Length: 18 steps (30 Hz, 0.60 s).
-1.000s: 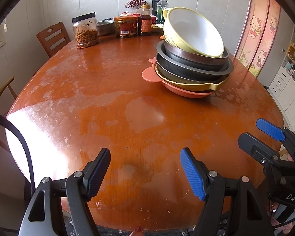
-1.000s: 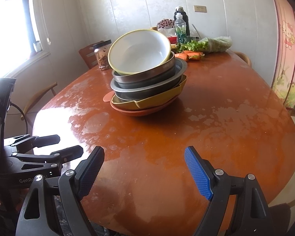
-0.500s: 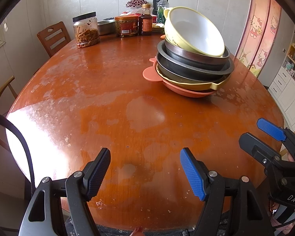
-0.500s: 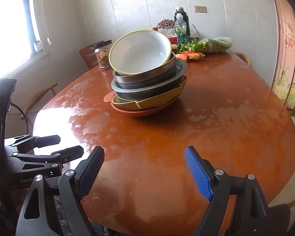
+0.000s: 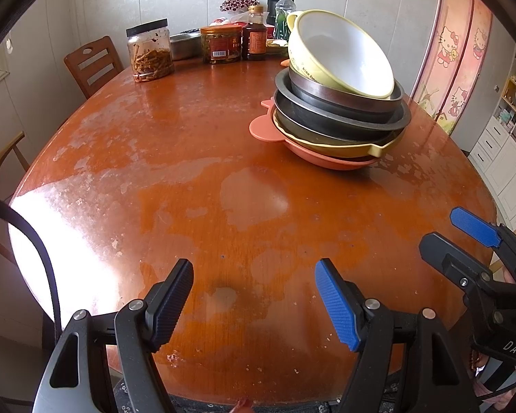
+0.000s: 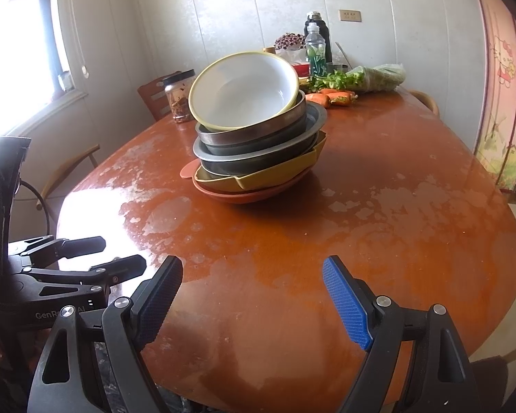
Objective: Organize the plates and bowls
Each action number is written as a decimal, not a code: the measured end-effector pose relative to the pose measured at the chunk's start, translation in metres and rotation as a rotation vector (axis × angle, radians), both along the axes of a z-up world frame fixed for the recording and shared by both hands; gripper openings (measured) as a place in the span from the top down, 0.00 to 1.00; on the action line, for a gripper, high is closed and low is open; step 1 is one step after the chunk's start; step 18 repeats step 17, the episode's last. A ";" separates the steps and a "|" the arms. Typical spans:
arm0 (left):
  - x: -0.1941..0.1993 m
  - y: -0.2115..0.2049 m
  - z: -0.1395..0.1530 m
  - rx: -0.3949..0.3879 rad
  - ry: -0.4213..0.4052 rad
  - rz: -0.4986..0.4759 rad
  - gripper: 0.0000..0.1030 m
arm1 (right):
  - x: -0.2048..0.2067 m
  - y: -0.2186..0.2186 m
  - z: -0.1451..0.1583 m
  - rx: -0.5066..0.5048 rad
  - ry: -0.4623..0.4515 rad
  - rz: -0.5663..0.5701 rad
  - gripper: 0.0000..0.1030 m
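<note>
Hovering wide apart and empty, the left gripper (image 5: 254,304) and right gripper (image 6: 253,301) are held low | stack of bowls and plates (image 6: 254,137) stands mid-surface (image 6: 378,241) | little is changed since a second ago; stack appears slightly nearer.

Bench (image 5: 189,158) is glossy orange-brown with pale worn blotches. Top bowl (image 5: 344,58) is yellow outside, white inside, then two dark grey metal bowls (image 5: 337,117), a mustard dish (image 5: 375,148) and a salmon-pink plate (image 5: 265,130). Blue ribbed pads (image 6: 347,306) on black frames.
</note>
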State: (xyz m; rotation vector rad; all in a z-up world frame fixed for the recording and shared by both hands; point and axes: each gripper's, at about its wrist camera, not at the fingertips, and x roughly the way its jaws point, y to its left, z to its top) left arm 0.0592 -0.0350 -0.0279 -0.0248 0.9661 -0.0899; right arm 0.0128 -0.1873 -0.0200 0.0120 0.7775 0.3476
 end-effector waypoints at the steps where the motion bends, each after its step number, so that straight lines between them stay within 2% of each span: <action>1: 0.001 0.000 0.000 0.001 0.001 0.000 0.29 | 0.000 0.000 0.000 -0.001 0.001 -0.002 0.17; 14: 0.006 0.000 -0.004 0.000 0.020 -0.001 0.29 | 0.004 -0.005 -0.002 0.000 0.010 -0.015 0.17; 18: 0.010 0.011 -0.002 -0.008 0.021 0.035 0.29 | 0.007 -0.008 0.000 -0.009 0.005 -0.035 0.17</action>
